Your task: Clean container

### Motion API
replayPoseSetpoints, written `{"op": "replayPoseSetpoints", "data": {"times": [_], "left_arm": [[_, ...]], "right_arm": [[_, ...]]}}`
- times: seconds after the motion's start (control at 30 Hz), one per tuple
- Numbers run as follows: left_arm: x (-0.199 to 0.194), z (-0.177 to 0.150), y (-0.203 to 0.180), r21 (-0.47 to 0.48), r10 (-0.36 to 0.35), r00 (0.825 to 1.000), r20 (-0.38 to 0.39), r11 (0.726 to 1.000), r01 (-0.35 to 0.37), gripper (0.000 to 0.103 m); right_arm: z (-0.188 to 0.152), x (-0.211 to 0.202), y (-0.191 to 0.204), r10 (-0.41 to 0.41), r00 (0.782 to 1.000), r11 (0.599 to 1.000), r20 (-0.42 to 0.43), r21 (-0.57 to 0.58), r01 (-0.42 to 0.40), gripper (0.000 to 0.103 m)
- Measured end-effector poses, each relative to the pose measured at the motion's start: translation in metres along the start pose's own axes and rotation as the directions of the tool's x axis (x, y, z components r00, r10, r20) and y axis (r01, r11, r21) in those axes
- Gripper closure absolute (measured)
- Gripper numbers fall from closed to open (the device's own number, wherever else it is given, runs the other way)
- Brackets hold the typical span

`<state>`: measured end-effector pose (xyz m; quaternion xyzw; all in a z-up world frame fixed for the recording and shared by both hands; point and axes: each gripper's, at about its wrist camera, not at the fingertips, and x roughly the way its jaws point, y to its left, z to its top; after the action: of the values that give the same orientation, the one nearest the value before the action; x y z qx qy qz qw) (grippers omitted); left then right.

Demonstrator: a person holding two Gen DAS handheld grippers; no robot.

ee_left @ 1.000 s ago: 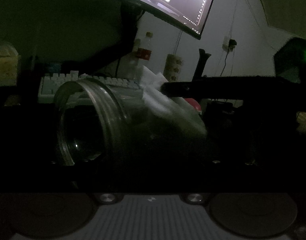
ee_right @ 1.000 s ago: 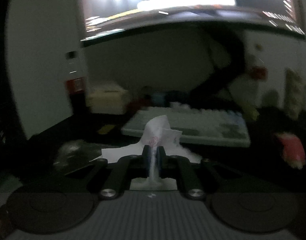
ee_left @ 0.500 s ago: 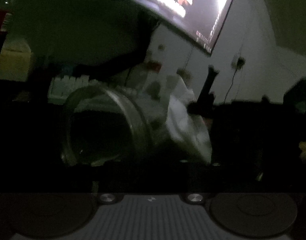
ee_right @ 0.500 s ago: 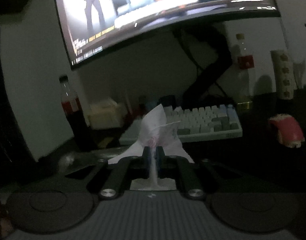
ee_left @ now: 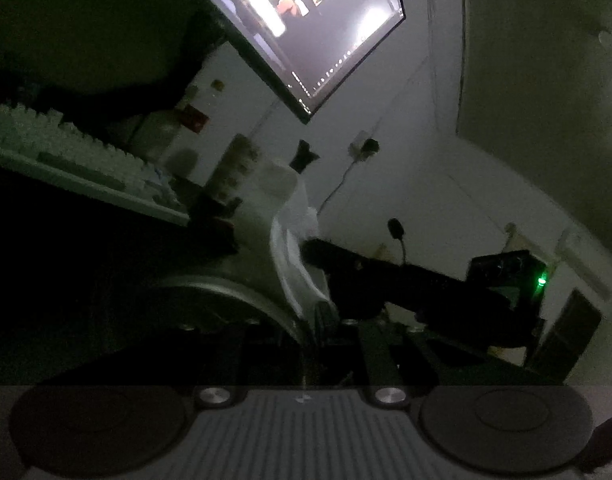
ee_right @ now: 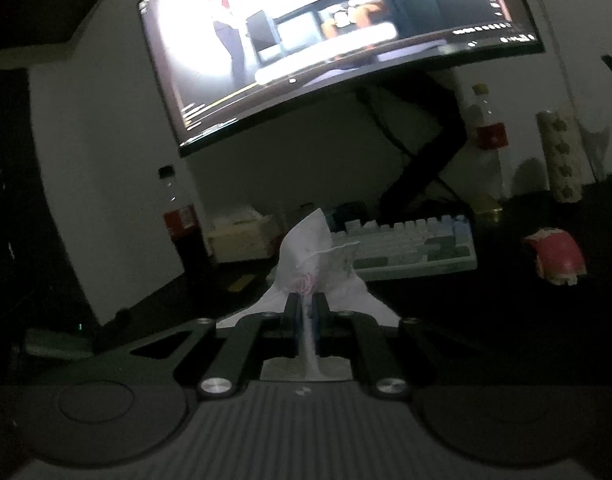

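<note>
White tissue (ee_right: 306, 268) — right gripper (ee_right: 306, 312) pinching.

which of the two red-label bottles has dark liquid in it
The bottle on the left, beside the tissue box, is dark below its red label. The other bottle, right of the monitor stand, looks clear.

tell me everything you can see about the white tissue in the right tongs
The crumpled white paper tissue is thin and soft-looking, with a faint pink and green print. The right tongs are shut on its lower middle, so it stands upright in a peak above the fingertips, flaring out to both sides, while a narrow strip trails down between the fingers. In the left wrist view the same tissue hangs just above the clear glass jar's rim; contact is unclear.
</note>
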<state>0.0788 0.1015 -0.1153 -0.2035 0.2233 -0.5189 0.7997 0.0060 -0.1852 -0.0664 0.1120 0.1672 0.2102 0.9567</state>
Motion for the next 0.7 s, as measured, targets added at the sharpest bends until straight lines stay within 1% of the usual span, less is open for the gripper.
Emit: {"op": "replayPoseSetpoints", "data": {"times": [0.03,0.07,0.13,0.2,0.27,0.33,0.4,0.43,0.5,0.57,0.6,0.67,0.7], "left_arm": [[-0.001,-0.001,-0.002,0.028,0.039,0.999,-0.001,0.999,-0.039,0.074],[-0.002,-0.001,-0.004,0.055,0.068,0.998,-0.005,0.996,-0.068,0.058],[-0.002,-0.003,-0.005,0.11,0.112,0.993,-0.018,0.988,-0.11,0.047],[-0.002,-0.004,-0.007,0.155,0.144,0.989,-0.035,0.978,-0.137,0.047],[0.002,-0.005,-0.007,0.179,0.149,0.986,-0.07,0.975,-0.135,0.047],[0.01,-0.009,-0.008,0.217,0.173,0.978,-0.115,0.965,-0.145,0.047],[0.02,-0.015,-0.007,0.235,0.208,0.967,-0.145,0.957,-0.171,0.046],[0.021,-0.016,-0.007,0.234,0.214,0.965,-0.15,0.956,-0.176,0.045],[0.02,-0.017,-0.008,0.227,0.216,0.965,-0.152,0.957,-0.179,0.045],[0.016,-0.019,-0.009,0.239,0.237,0.96,-0.146,0.95,-0.198,0.045],[0.015,-0.019,-0.009,0.237,0.245,0.959,-0.143,0.949,-0.207,0.045],[0.012,-0.016,-0.005,0.21,0.235,0.962,-0.14,0.956,-0.203,0.045],[0.011,-0.015,-0.002,0.195,0.23,0.963,-0.137,0.96,-0.202,0.045]], "right_arm": [[-0.001,0.002,0.002,-0.001,1.0,1.0,-0.005,-0.008,0.001,0.095],[-0.001,0.004,0.004,-0.002,1.0,1.0,-0.01,-0.016,0.002,0.095],[-0.003,0.012,0.006,-0.01,0.999,1.0,-0.03,-0.028,0.009,0.095],[-0.006,0.019,0.008,-0.008,0.999,0.999,-0.036,-0.036,0.007,0.094],[-0.007,0.022,0.011,-0.017,0.999,0.998,-0.029,-0.057,0.016,0.094],[-0.006,0.026,0.014,-0.028,0.999,0.996,-0.035,-0.082,0.025,0.094],[-0.004,0.03,0.019,-0.035,0.998,0.995,-0.044,-0.097,0.031,0.094],[-0.004,0.031,0.022,-0.02,0.998,0.995,-0.052,-0.101,0.015,0.094],[-0.006,0.033,0.031,0.039,0.997,0.992,-0.069,-0.116,-0.047,0.094],[-0.008,0.035,0.041,0.069,0.994,0.986,-0.084,-0.147,-0.081,0.094],[-0.007,0.036,0.043,0.065,0.994,0.983,-0.089,-0.164,-0.079,0.094],[-0.003,0.041,0.039,0.044,0.994,0.986,-0.099,-0.157,-0.059,0.094],[0.0,0.044,0.035,0.014,0.995,0.989,-0.1,-0.147,-0.028,0.094]]}}
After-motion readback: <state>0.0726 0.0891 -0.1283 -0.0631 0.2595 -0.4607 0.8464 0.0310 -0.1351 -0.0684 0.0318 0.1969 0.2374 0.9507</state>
